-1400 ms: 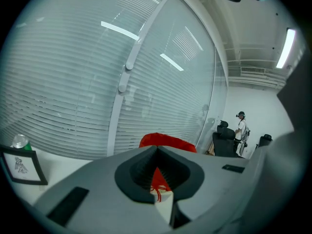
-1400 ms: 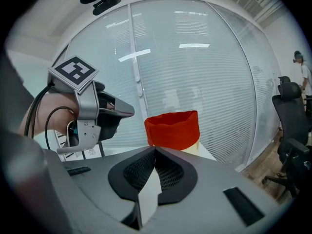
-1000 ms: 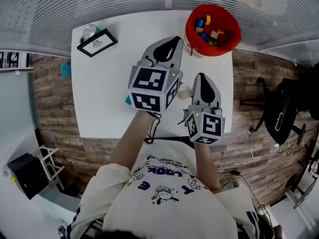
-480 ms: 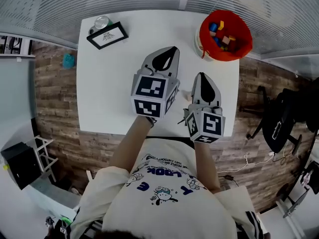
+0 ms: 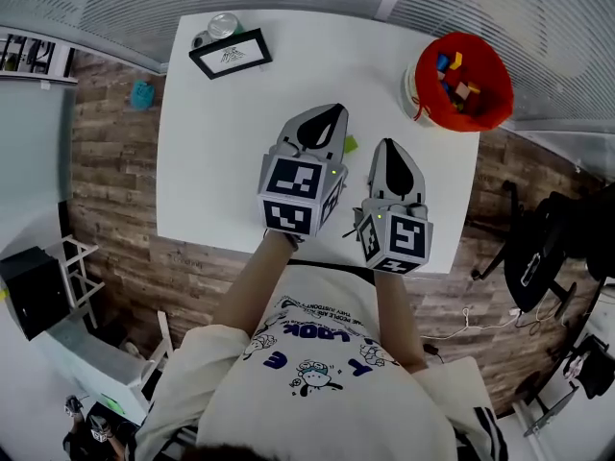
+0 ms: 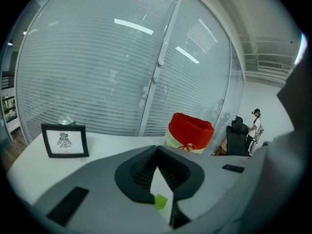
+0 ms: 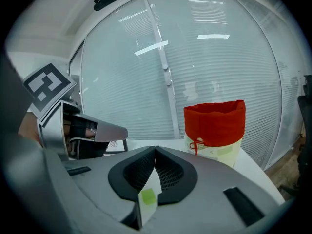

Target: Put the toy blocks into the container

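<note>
- The left gripper (image 5: 329, 113), at centre frame in the head view, has its jaws closed together with nothing in them.
- The right gripper (image 5: 389, 146), just right of it, is likewise closed and empty.
- A small green toy block (image 5: 350, 144) lies on the white table (image 5: 211, 161) between their tips.
- The red fabric container (image 5: 480, 116) stands at upper right, with coloured blocks (image 5: 456, 80) inside.
</note>
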`<state>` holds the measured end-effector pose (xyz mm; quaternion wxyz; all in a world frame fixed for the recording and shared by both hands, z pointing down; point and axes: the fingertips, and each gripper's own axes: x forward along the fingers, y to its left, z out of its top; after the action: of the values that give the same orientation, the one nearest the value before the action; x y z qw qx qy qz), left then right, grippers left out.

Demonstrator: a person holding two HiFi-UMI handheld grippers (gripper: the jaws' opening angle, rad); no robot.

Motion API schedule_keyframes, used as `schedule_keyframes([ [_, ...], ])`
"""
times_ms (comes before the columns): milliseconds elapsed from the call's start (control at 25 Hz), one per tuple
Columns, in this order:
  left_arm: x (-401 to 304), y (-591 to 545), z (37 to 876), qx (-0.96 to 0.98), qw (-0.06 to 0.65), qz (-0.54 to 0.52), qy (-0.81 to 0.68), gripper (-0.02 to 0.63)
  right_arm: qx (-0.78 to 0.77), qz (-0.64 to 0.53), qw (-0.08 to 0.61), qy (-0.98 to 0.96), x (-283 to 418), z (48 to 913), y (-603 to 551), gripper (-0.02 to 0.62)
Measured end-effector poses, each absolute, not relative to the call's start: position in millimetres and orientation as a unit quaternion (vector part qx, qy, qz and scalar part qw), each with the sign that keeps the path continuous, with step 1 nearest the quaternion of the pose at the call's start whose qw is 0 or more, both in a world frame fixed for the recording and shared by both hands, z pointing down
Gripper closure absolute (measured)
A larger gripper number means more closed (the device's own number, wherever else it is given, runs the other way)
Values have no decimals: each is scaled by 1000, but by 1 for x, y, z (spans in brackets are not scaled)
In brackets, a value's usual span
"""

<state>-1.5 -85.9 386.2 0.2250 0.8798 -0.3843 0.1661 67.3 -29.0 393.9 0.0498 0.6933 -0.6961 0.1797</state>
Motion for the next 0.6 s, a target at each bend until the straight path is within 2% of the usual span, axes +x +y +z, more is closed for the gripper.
schedule_keyframes([
  [600,-35,-79,426,853,270,185,-407,575,671,208,90,-706,44,428,-37,568],
])
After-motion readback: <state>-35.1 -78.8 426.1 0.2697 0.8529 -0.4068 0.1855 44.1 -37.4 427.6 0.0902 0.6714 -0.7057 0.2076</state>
